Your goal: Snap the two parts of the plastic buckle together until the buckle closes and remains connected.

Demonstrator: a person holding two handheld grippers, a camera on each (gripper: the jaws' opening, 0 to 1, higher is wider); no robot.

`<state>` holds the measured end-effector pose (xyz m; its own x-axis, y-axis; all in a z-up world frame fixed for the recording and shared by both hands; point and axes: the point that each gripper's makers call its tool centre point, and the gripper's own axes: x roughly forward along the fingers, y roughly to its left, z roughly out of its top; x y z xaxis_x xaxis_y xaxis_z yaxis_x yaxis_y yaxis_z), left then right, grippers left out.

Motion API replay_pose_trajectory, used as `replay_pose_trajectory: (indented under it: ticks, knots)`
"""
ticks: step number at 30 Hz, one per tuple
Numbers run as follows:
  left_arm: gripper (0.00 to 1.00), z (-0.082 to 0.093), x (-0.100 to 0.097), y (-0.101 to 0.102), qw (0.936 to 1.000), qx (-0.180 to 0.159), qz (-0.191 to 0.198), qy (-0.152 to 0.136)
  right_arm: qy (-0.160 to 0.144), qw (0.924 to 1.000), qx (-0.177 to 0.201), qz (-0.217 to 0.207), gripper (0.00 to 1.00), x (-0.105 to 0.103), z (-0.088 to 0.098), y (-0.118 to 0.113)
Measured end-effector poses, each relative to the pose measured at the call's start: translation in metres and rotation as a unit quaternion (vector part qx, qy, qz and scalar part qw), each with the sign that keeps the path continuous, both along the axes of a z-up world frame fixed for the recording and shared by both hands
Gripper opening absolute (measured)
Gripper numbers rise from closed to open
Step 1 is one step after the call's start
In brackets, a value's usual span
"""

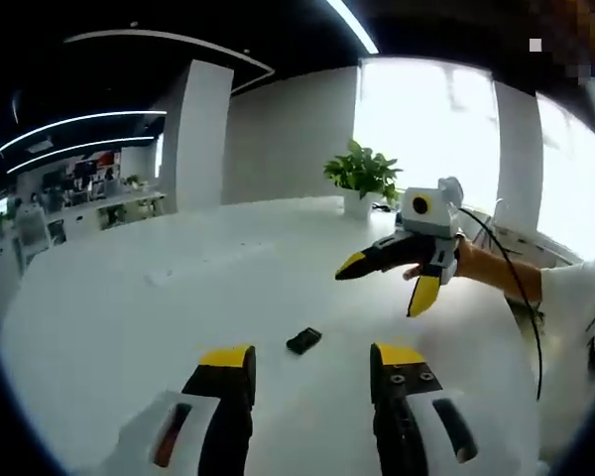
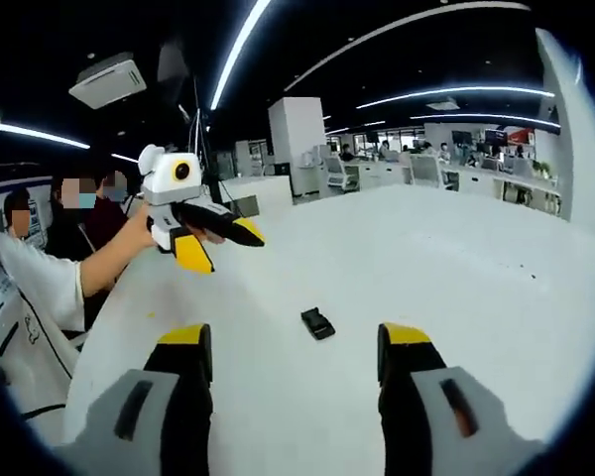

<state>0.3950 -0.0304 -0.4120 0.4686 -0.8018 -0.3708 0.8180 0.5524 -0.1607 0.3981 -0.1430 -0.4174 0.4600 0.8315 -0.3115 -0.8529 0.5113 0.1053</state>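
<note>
I see the small black plastic buckle lying on the white round table, just beyond my gaping left gripper and equally spread, empty right gripper.

Open-plan office: rows of desks with chairs, ceiling strip lights, potted plant.

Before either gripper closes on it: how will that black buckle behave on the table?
The buckle looks small, flat and rigid, so it probably won't flex or roll. It likely weighs little and lies on a smooth white table, so a push may skate it away. Both grippers, left and right, stand open wide around it; centre it first.
</note>
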Motion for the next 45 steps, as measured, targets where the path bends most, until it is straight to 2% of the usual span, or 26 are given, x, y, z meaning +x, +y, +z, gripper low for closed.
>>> replay_pose_trajectory:
  ticks: [3,5,8,11,13,16,21,25,27,30,34,38,43,45]
  knots:
    - [0.64,0.009,-0.003,0.001,0.9997,-0.008,0.021,-0.011,-0.003,0.9999,0.011,-0.002,0.91,-0.008,0.011,0.004]
    - [0.69,0.015,-0.007,0.002,0.9996,-0.011,0.023,-0.016,-0.009,0.9999,0.009,-0.008,0.99,-0.013,0.017,0.006]
    - [0.7,0.023,-0.014,0.0,0.999,-0.015,0.027,-0.033,-0.026,0.9994,0.001,-0.022,1.0,-0.017,0.025,0.004]
    - [0.73,0.03,-0.02,0.001,0.9982,-0.008,0.035,-0.047,-0.036,0.9984,0.02,-0.039,1.0,-0.023,0.037,0.003]
    - [0.79,0.036,-0.022,0.005,0.9973,-0.013,0.056,-0.046,-0.038,0.9972,0.041,-0.05,1.0,-0.027,0.046,0.002]
    - [0.88,0.043,-0.023,0.012,0.9953,-0.02,0.083,-0.046,-0.04,0.9953,0.052,-0.072,1.0,-0.032,0.056,-0.005]
    - [0.91,0.051,-0.03,0.025,0.9921,-0.013,0.109,-0.061,-0.066,0.9926,0.044,-0.092,1.0,-0.047,0.072,-0.015]
    - [0.95,0.056,-0.044,0.033,0.9903,-0.01,0.121,-0.068,-0.08,0.9884,0.051,-0.119,1.0,-0.059,0.086,-0.03]
    - [0.95,0.056,-0.052,0.038,0.9899,-0.001,0.124,-0.069,-0.085,0.9877,0.049,-0.121,1.0,-0.069,0.09,-0.037]
    - [0.94,0.049,-0.066,0.045,0.9896,0.037,0.119,-0.072,-0.092,0.9841,0.064,-0.138,1.0,-0.084,0.098,-0.046]
    - [0.98,0.048,-0.077,0.049,0.989,0.042,0.123,-0.071,-0.08,0.985,0.054,-0.143,1.0,-0.105,0.096,-0.055]
    - [0.97,0.051,-0.086,0.055,0.9879,0.023,0.132,-0.078,-0.091,0.9827,0.023,-0.16,1.0,-0.122,0.09,-0.065]
    - [0.96,0.05,-0.099,0.064,0.9856,0.017,0.143,-0.088,-0.098,0.975,-0.035,-0.196,1.0,-0.137,0.067,-0.085]
    - [0.96,0.048,-0.104,0.069,0.9844,0.012,0.151,-0.09,-0.101,0.9685,-0.046,-0.223,1.0,-0.141,0.057,-0.094]
